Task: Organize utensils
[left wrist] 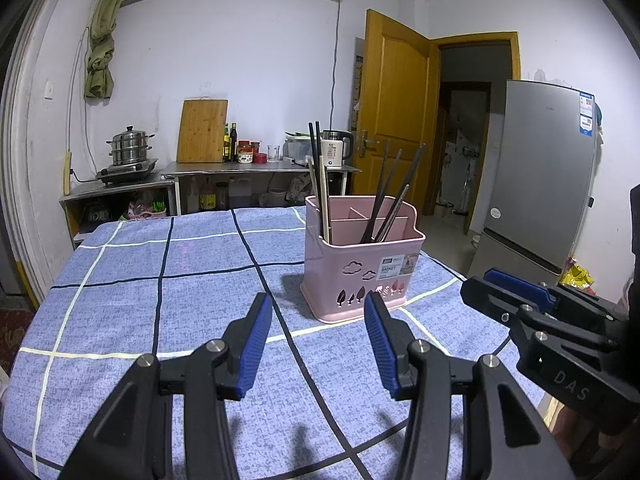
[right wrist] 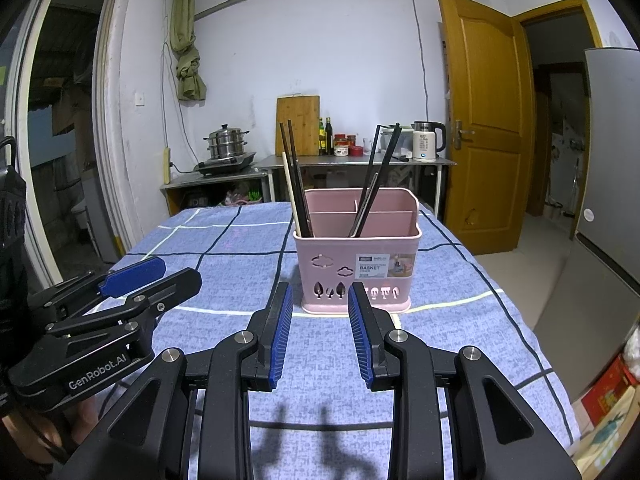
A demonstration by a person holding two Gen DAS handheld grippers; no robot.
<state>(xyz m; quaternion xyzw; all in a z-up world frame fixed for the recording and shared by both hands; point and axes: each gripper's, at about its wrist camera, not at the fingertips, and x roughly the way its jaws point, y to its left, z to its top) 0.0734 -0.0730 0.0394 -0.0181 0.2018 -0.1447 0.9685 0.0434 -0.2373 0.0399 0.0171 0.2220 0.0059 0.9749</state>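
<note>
Right gripper open, empty; pink basket just ahead w/ chopsticks.

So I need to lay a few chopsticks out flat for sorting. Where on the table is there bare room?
The blue checked tablecloth is bare left of the pink utensil basket, out to the far edge, and between the basket and both grippers. A narrower strip runs along the basket's right side. Only the basket, holding upright chopsticks, is crowded.
</note>
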